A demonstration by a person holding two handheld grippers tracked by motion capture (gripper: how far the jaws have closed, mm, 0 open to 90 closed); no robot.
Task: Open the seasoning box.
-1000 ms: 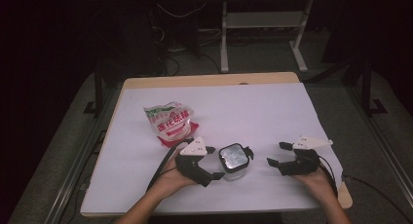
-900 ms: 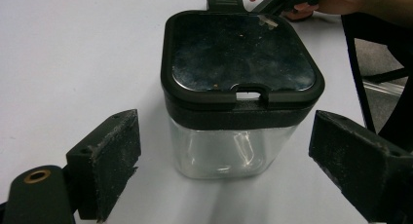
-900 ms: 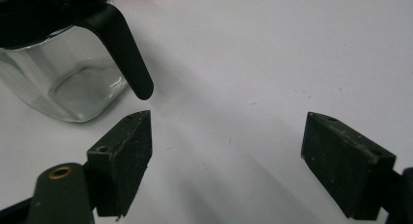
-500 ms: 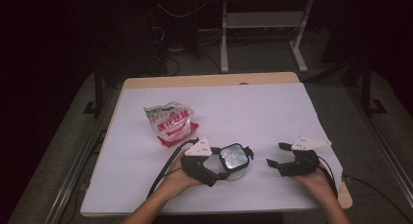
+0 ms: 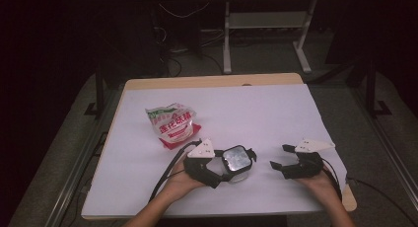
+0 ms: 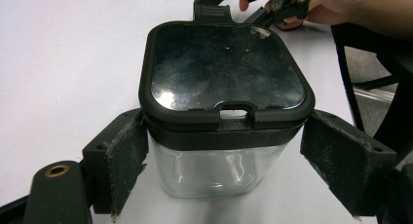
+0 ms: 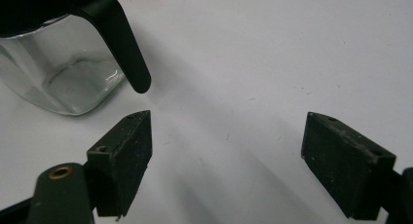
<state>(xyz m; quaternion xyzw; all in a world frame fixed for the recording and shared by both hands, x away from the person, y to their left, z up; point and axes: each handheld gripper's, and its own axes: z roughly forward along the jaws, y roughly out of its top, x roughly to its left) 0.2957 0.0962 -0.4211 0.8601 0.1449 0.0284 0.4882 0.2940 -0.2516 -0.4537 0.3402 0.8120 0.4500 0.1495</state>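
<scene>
On the white-topped bench (image 5: 256,113), the left tongs (image 5: 235,164) stand spread around a square clear glass jar with a black-rimmed mirrored lid (image 5: 237,159), one jaw on each side of it. In the left gripper view the jar (image 6: 224,112) sits upright between the two pads with a narrow gap showing at the right pad; whether the left pad touches the glass cannot be told. Compared with a second ago, the left tongs and the jar lie slightly farther toward the person's right, the jar between the jaws as before. The right tongs (image 5: 281,160) rest wide and empty near the bench's front right, where they were a second ago; their own view shows bare bench between the pads and the jar's glass corner (image 7: 58,73) at upper left. A crumpled white-and-red printed plastic bag (image 5: 172,126) lies behind the left tongs, unmoved.
</scene>
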